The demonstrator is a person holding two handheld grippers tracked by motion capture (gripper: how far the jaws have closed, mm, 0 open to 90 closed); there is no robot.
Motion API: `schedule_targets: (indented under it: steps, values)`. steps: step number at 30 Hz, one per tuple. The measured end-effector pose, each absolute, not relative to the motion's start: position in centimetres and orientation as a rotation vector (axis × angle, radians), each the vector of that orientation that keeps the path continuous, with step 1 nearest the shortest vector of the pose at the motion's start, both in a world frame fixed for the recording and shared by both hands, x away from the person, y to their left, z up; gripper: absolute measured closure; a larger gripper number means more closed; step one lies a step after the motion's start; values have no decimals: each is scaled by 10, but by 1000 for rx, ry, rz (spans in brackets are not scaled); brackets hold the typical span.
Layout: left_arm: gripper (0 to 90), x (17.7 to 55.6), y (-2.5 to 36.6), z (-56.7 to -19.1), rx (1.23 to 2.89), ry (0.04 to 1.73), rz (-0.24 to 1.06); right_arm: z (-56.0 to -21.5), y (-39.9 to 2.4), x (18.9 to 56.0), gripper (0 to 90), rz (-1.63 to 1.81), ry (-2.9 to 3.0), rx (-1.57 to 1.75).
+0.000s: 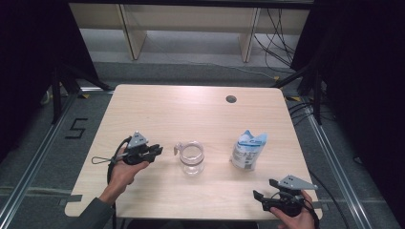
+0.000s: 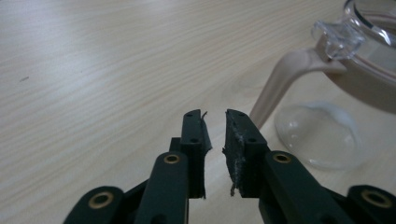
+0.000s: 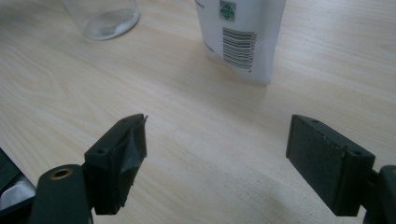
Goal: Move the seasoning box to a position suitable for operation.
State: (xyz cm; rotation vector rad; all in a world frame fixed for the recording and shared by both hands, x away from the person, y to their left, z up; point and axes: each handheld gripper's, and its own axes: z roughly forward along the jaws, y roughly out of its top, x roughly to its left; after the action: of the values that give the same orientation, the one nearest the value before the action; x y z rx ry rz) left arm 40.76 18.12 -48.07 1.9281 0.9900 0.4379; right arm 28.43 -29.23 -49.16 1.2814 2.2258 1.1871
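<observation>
A clear glass jug (image 1: 191, 157) with a pale handle (image 2: 280, 84) stands at the table's middle. My left gripper (image 1: 156, 151) hovers just left of it, pointing at the handle. In the left gripper view its jaws (image 2: 215, 116) stand close together with a narrow gap and nothing between them. A white and blue pouch (image 1: 248, 150) stands upright to the right of the jug, and its barcode side (image 3: 238, 32) faces my right gripper. My right gripper (image 1: 264, 188) rests near the front right edge, wide open (image 3: 217, 135) and empty, well short of the pouch.
The light wooden table (image 1: 191, 109) has a round cable hole (image 1: 231, 99) near its back edge. Bare wood lies between the grippers and the two objects. Wooden furniture legs and cables lie on the floor beyond the table.
</observation>
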Motion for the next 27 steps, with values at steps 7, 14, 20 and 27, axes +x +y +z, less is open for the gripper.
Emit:
schedule_targets:
  steps: [7,14,20,27]
  values:
    - [845,424,179,-478,1903,1002,424,-491,-290,282,215,1197,2216,1328]
    - [860,437,172,-475,1919,967,404,-491,-291,284,217,1196,2233,1301]
    - [876,443,160,-473,1959,913,383,-492,-291,285,219,1189,2224,1281]
    - [880,445,154,-473,1984,864,348,-492,-291,285,219,1195,2225,1266]
